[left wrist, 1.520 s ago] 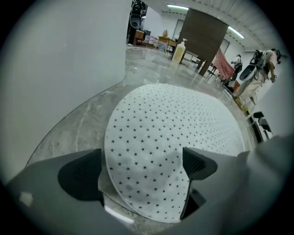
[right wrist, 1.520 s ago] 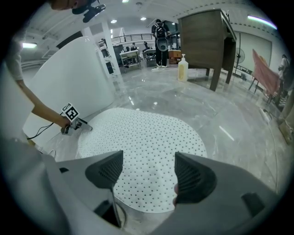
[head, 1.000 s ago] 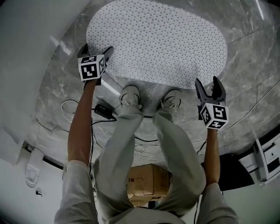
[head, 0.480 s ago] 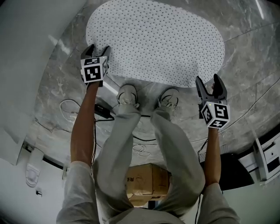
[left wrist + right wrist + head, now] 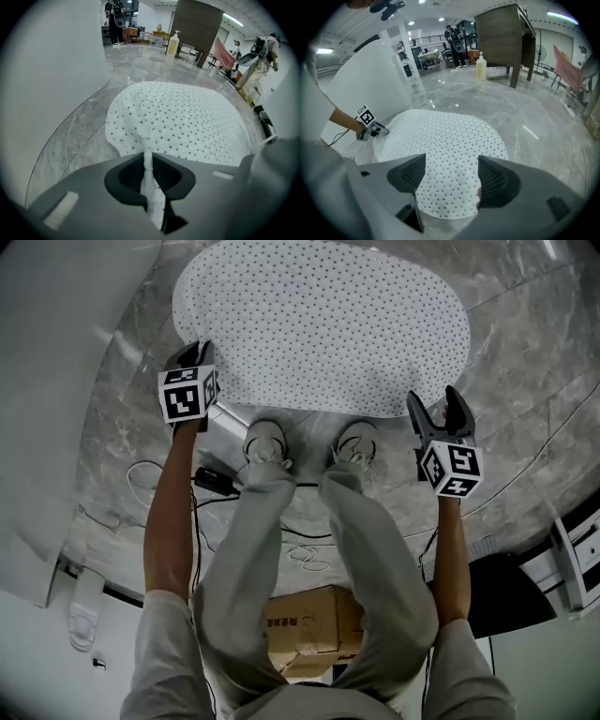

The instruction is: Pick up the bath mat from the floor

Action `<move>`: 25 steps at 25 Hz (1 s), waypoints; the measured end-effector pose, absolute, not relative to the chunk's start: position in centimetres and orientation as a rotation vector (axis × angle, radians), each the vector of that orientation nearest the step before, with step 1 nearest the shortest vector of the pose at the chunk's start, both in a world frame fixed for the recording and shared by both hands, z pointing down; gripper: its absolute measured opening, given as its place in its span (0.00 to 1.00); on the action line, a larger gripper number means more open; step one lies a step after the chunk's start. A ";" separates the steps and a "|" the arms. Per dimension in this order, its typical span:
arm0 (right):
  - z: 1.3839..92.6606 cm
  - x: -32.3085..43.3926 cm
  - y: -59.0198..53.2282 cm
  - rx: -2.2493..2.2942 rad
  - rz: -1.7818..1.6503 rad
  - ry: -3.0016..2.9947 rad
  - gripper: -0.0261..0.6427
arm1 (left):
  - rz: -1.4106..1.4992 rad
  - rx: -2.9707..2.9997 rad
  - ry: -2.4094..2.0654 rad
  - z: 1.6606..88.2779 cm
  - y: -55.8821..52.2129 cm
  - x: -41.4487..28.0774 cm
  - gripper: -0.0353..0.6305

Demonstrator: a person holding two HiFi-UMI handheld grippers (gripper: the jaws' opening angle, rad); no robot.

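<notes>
One mat, white, oval, dotted with small holes. It lies flat on the grey marble floor, just ahead of the person's shoes, with a white curved wall beside its left end.

Left gripper: jaws have just been closing and are now together on the mat's near-left edge. A thin fold of it is pinched up between them and that corner wrinkles off the floor.

Right gripper: jaws wide apart over the near-right edge. The mat shows below the gap, nothing is pressed, and I can't tell whether the tips touch it.

Handling, my guess: soft and floppy, probably light and rubbery. It creases easily at the pinch, so it will likely sag and drape between the hands when lifted. The thin fold could slip out, and a deeper bite looks safer. Best hold looks like the near long edge, one gripper towards each end, so the right side still needs a grip.

Counts: one mat, two grippers, two shoes, one cardboard box behind the legs, one pump bottle far off on the floor. Loose cables lie by the left shoe, number unclear.
</notes>
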State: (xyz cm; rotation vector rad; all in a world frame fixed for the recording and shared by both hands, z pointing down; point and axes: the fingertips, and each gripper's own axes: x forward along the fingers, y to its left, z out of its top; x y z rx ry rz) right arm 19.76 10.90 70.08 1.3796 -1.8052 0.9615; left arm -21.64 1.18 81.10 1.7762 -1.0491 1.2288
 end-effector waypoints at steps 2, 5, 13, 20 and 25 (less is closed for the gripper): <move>70.8 20.4 11.5 1.388 0.975 -1.778 0.52 | 1.198 1.779 -1.038 81.0 1.3 -21.6 0.13; 72.0 22.0 11.7 1.438 1.002 -1.728 0.53 | 1.145 1.768 -1.020 80.6 1.1 -21.6 0.13; 77.4 26.6 11.0 1.522 1.108 -1.546 0.59 | 1.134 1.782 -0.997 80.5 1.0 -21.4 0.12; 81.4 27.0 10.9 1.466 1.174 -1.474 0.65 | 1.125 1.800 -0.990 80.7 1.3 -21.4 0.12; 81.6 27.6 10.9 1.486 1.200 -1.415 0.65 | 1.107 1.802 -1.011 80.7 1.2 -21.3 0.12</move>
